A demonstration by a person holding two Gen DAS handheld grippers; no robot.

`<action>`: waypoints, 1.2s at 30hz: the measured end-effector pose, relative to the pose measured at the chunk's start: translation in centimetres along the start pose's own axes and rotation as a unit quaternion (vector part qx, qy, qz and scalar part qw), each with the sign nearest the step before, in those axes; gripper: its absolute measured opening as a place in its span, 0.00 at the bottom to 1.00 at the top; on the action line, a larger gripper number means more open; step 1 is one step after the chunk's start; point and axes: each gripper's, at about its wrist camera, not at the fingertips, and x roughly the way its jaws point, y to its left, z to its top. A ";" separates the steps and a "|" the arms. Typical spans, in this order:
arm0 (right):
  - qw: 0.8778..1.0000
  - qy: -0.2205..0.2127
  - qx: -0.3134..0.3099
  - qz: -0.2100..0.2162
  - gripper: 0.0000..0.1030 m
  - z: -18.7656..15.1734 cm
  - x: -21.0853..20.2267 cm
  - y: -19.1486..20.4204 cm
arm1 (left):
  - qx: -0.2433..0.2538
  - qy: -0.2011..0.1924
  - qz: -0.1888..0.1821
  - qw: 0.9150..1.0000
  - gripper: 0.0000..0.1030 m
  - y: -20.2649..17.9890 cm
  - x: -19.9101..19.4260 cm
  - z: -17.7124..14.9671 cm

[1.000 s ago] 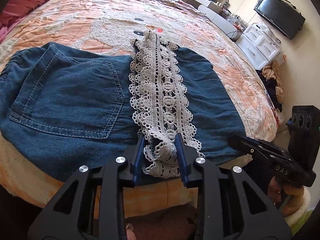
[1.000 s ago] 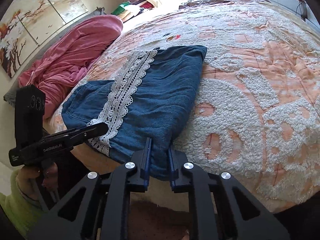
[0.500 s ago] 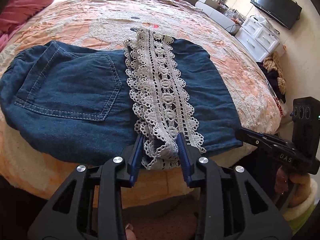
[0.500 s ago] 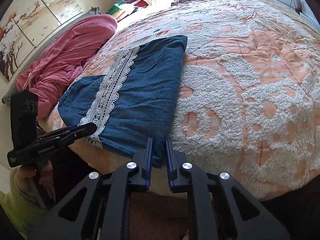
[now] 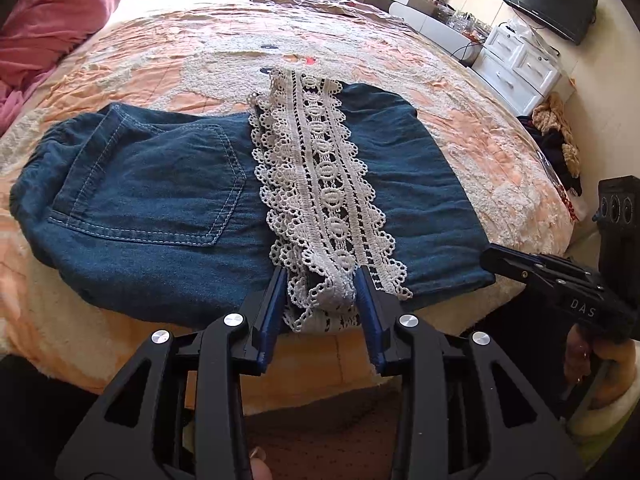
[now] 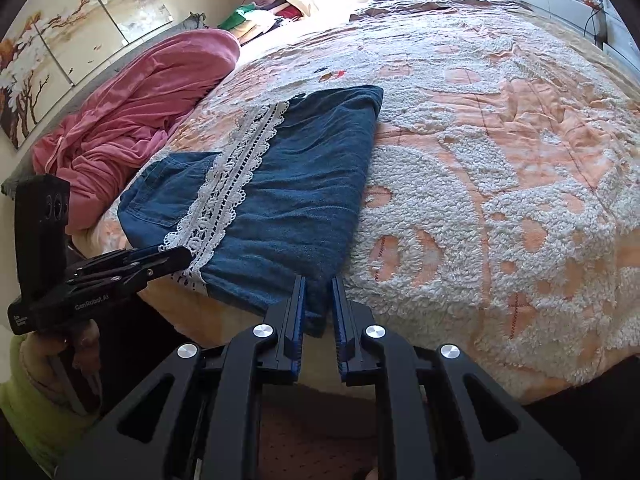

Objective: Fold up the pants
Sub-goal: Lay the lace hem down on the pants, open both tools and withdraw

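The dark blue denim pants [image 5: 160, 200] lie folded on the bed near its front edge, back pocket up at the left, with a white lace hem [image 5: 324, 184] running across the middle. My left gripper [image 5: 320, 284] is shut on the near end of the lace hem at the bed's edge. My right gripper [image 6: 318, 292] is shut on the near right corner of the folded denim [image 6: 296, 200]. The left gripper also shows in the right wrist view [image 6: 176, 258], and the right gripper in the left wrist view [image 5: 490, 260].
The bed [image 6: 500, 160] has a peach and white fleecy cover. A pink blanket [image 6: 132, 108] is bunched at the left by the headboard. White drawers [image 5: 520, 68] and a TV [image 5: 548, 0] stand at the right beyond the bed.
Both grippers have kept their hold on the pants' near edge. The pants slid a little toward the bed's front edge, then back, and both cameras tilted slightly.
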 end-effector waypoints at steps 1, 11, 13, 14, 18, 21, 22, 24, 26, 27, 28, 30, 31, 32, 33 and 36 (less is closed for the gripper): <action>1.000 -0.003 -0.001 -0.001 0.12 0.0 -0.2 0.1 | 0.000 -0.001 0.001 1.000 0.29 0.0 -0.1 -0.1; 0.999 -0.032 -0.031 -0.009 0.25 1.0 -1.7 2.0 | 0.006 -0.010 0.016 1.000 0.40 0.2 -1.3 -0.2; 0.998 -0.033 -0.043 -0.006 0.27 1.2 -1.6 2.8 | 0.005 -0.016 0.020 1.000 0.43 0.4 -1.8 -0.2; 0.998 -0.033 -0.049 -0.006 0.27 1.4 -1.5 3.3 | 0.005 -0.018 0.023 1.000 0.43 0.6 -2.0 -0.2; 0.997 -0.018 -0.069 -0.007 0.27 1.7 -0.1 5.0 | -0.004 -0.025 0.033 0.999 0.44 1.5 -2.5 -0.1; 0.996 0.001 -0.086 -0.002 0.27 1.8 1.6 6.5 | -0.004 -0.026 0.045 0.999 0.48 2.2 -2.5 -0.2; 0.996 0.009 -0.088 0.003 0.27 1.8 2.1 6.8 | -0.006 -0.025 0.048 0.999 0.48 2.4 -2.4 -0.2; 0.996 0.028 -0.090 0.000 0.27 1.6 3.5 7.4 | -0.010 -0.018 0.052 0.998 0.48 3.0 -2.1 -0.2; 0.995 0.046 -0.094 -0.003 0.27 1.1 4.7 7.7 | -0.012 -0.013 0.051 0.999 0.48 3.3 -1.6 -0.2; 0.994 0.051 -0.094 -0.006 0.28 0.8 5.1 7.8 | -0.010 -0.013 0.052 0.999 0.48 3.4 -1.5 -0.3; 0.994 0.053 -0.094 -0.006 0.29 0.7 5.3 7.8 | -0.006 -0.013 0.053 0.999 0.49 3.4 -1.3 -0.4; 0.995 0.053 -0.084 0.001 0.29 0.6 5.5 7.4 | -0.003 -0.013 0.052 0.999 0.50 3.5 -1.1 -0.6; 0.996 0.054 -0.078 0.005 0.28 0.7 5.5 7.3 | -0.004 -0.014 0.048 0.999 0.50 3.7 -1.0 -0.6; 0.996 0.054 -0.076 0.005 0.28 0.7 5.4 7.3 | -0.006 -0.015 0.045 0.999 0.50 3.8 -1.1 -0.6; 0.995 0.054 -0.078 0.003 0.28 0.8 5.3 7.3 | -0.009 -0.016 0.040 0.999 0.50 4.0 -1.2 -0.6; 0.996 0.041 -0.077 0.009 0.33 1.1 4.1 7.6 | -0.012 -0.031 0.040 0.999 0.55 4.3 -2.4 -0.6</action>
